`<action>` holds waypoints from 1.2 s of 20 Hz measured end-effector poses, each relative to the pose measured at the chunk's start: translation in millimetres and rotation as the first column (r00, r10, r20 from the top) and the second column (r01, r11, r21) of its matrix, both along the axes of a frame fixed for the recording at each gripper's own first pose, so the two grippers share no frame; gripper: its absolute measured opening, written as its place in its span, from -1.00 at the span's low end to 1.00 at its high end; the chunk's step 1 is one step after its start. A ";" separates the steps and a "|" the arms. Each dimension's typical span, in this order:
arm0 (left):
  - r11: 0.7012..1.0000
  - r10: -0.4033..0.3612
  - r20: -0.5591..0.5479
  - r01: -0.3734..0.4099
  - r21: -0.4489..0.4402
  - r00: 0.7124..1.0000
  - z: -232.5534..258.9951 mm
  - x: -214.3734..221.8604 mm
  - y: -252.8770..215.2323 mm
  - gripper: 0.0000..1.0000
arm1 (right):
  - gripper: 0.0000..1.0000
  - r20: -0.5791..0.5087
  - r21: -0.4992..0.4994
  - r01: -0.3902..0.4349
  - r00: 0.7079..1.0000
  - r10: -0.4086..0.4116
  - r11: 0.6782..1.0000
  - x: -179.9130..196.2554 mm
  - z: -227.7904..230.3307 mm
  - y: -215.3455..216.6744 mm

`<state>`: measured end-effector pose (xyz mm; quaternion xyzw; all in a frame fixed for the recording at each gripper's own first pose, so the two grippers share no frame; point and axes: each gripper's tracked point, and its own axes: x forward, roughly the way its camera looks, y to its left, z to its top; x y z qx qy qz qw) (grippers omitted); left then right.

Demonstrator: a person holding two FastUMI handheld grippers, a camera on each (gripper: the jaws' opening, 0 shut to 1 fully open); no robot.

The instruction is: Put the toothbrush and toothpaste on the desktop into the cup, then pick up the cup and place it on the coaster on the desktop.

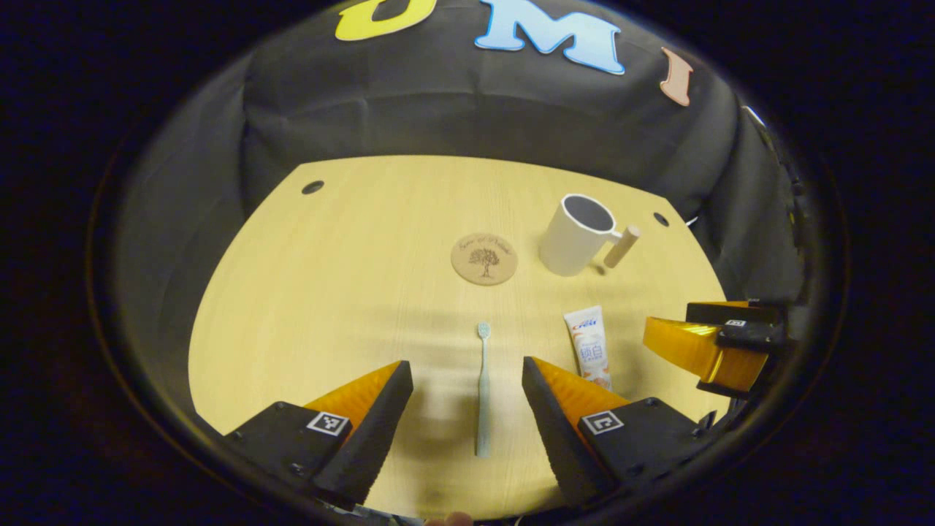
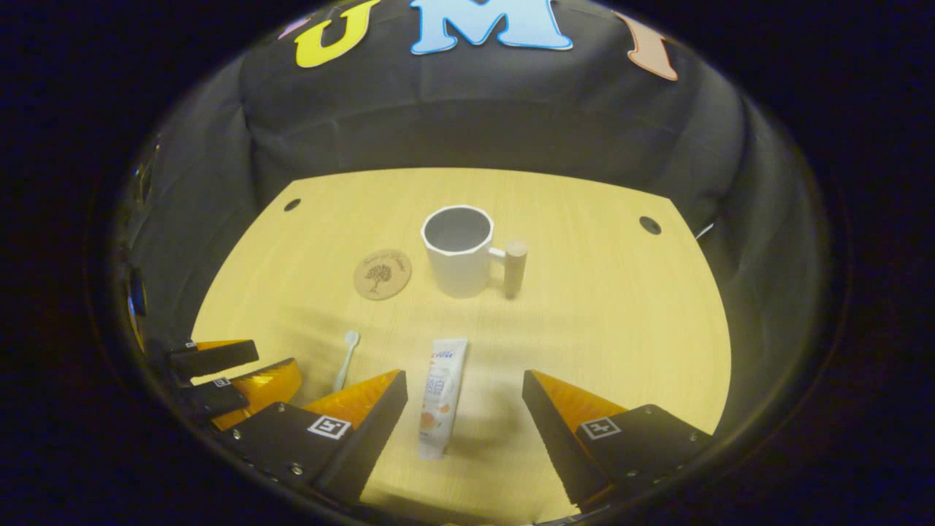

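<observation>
A pale toothbrush (image 1: 482,391) lies flat on the wooden desktop (image 1: 350,292), head pointing away, between the spread fingers of my left gripper (image 1: 467,372), which hovers open above it. A white toothpaste tube (image 2: 442,394) lies between the fingers of my right gripper (image 2: 465,383), also open and above it. The white cup (image 2: 460,252) with a wooden handle stands upright and empty farther back. A round wooden coaster (image 2: 382,274) sits just left of the cup. The toothpaste (image 1: 590,347), cup (image 1: 577,235) and coaster (image 1: 483,258) also show in the left gripper view, as does the toothbrush (image 2: 346,359) in the right gripper view.
The right gripper (image 1: 712,343) appears at the right edge of the left gripper view; the left gripper (image 2: 234,380) at the left edge of the right gripper view. Cable holes (image 2: 649,225) mark the desk's far corners. Black cloth walls surround the desk.
</observation>
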<state>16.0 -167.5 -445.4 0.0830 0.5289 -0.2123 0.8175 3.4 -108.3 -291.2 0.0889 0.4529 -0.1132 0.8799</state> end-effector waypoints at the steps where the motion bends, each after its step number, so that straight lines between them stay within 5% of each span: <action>1: 1.000 0.004 -0.030 -0.004 0.006 1.000 -8.1 -2.2 0.9 0.99 | 0.96 -0.020 0.017 -0.002 1.000 0.003 1.000 0.0 -8.1 3.8; 24: 0.976 0.055 -0.316 0.016 0.218 0.947 -87.2 -23.2 12.3 0.99 | 0.96 -0.326 0.121 0.054 0.945 -0.012 0.991 7.0 -87.3 12.7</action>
